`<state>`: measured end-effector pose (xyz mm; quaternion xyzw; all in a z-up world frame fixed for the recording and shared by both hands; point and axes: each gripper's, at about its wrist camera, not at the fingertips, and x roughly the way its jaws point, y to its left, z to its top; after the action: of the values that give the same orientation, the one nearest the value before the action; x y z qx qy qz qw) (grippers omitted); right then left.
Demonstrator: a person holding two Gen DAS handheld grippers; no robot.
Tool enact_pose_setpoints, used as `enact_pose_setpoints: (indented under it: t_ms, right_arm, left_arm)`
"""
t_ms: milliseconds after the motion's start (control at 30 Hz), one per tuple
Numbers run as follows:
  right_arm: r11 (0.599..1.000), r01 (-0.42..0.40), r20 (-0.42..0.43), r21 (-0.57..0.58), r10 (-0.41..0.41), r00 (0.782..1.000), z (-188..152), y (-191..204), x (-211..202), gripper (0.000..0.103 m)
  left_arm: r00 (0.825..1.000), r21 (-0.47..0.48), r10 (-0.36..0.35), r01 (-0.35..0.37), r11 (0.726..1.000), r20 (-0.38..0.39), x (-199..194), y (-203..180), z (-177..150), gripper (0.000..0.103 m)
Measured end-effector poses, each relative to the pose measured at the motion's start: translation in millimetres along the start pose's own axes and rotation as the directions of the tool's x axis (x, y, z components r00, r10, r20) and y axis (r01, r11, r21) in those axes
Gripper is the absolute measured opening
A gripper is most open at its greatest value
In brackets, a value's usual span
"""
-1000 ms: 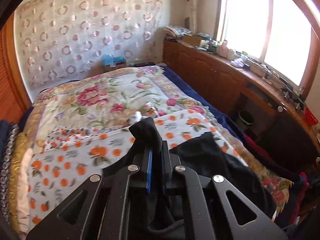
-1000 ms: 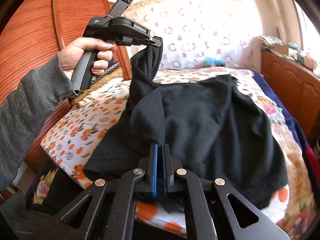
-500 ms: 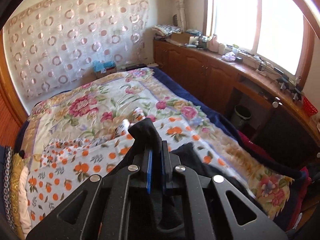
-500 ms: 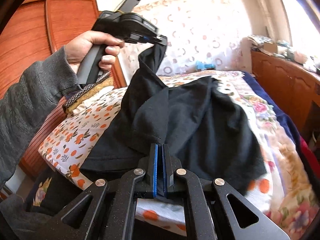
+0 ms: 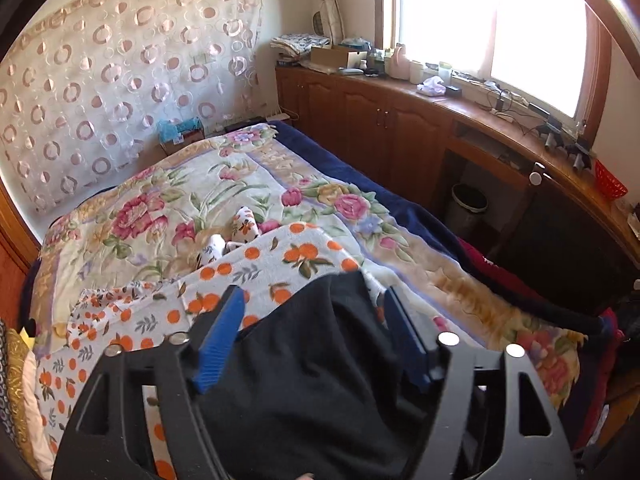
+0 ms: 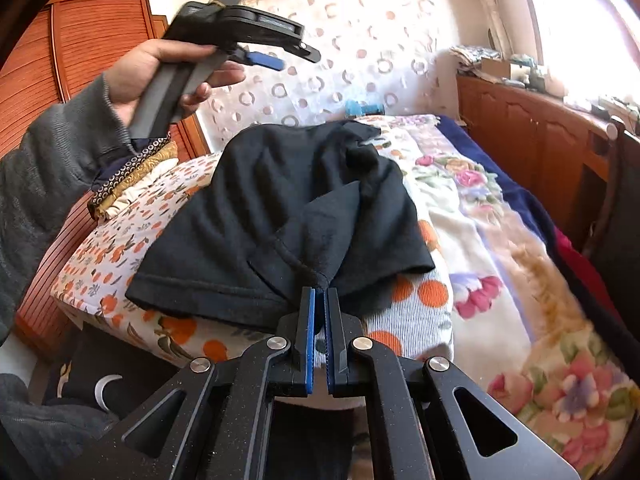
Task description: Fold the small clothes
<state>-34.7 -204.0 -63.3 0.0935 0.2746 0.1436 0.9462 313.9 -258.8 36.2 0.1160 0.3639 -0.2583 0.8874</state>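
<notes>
Right gripper (image 6: pixel 319 300): jaws clamped on a bunched fold of the black garment (image 6: pixel 280 200), pinched at its near edge. The cloth fans away from the pinch and lies on the orange-print towel (image 6: pixel 112 256) at the near corner of the bed.

Left gripper (image 5: pixel 312 312): jaws wide, having just been opening. In the left wrist view the black cloth lies below and between the blue pads (image 5: pixel 220 332), neither one pressing it. In the right wrist view this gripper is held in the person's left hand (image 6: pixel 160 64) above the bed, clear of the garment; grey sleeve (image 6: pixel 48 160) at the wrist.

Garment: partly folded, one side laid over the middle, far end crumpled into a small lump.

Beyond the towel: floral blanket (image 5: pixel 168 200) over a dark blue cover (image 5: pixel 360 176). Small printed pieces of cloth (image 5: pixel 236 232) lie on the blanket, apart from the garment. Furthest: ring-pattern curtain (image 5: pixel 120 80), wooden cabinets (image 5: pixel 360 120) under the window.
</notes>
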Motion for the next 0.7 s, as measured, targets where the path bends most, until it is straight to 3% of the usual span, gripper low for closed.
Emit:
enact_pose_setpoints:
  t_ms: [100, 233, 300, 367, 533, 700]
  right_arm:
    - [1.000, 0.002, 0.008, 0.004, -0.002, 1.000, 7, 3, -1, 0.004]
    - [0.999, 0.032, 0.029, -0.018, -0.032, 0.999, 11, 2, -8, 0.014]
    - [0.999, 0.043, 0.051, -0.023, -0.042, 0.998, 11, -1, -11, 0.028]
    - [0.999, 0.038, 0.064, -0.019, -0.037, 0.997, 14, -2, -11, 0.056]
    - [0.999, 0.028, 0.057, -0.040, -0.026, 0.998, 33, 3, 8, 0.058]
    - [1.000, 0.010, -0.042, -0.011, -0.010, 0.999, 50, -1, 55, 0.058]
  left_arm:
    - [1.000, 0.015, 0.019, -0.019, 1.000, -0.009, -4, 7, -14, 0.076]
    - [1.000, 0.011, 0.017, -0.016, 1.000, -0.025, -12, 19, -48, 0.076]
    - [0.999, 0.012, 0.020, -0.020, 1.000, -0.047, -14, 25, -72, 0.076]
    - [0.997, 0.004, 0.031, -0.030, 1.000, -0.066, -15, 29, -94, 0.076]
    - [0.993, -0.004, 0.040, -0.040, 0.999, -0.108, -12, 37, -133, 0.076]
    - [0.992, -0.020, 0.023, -0.026, 0.999, -0.126, -6, 39, -154, 0.076]
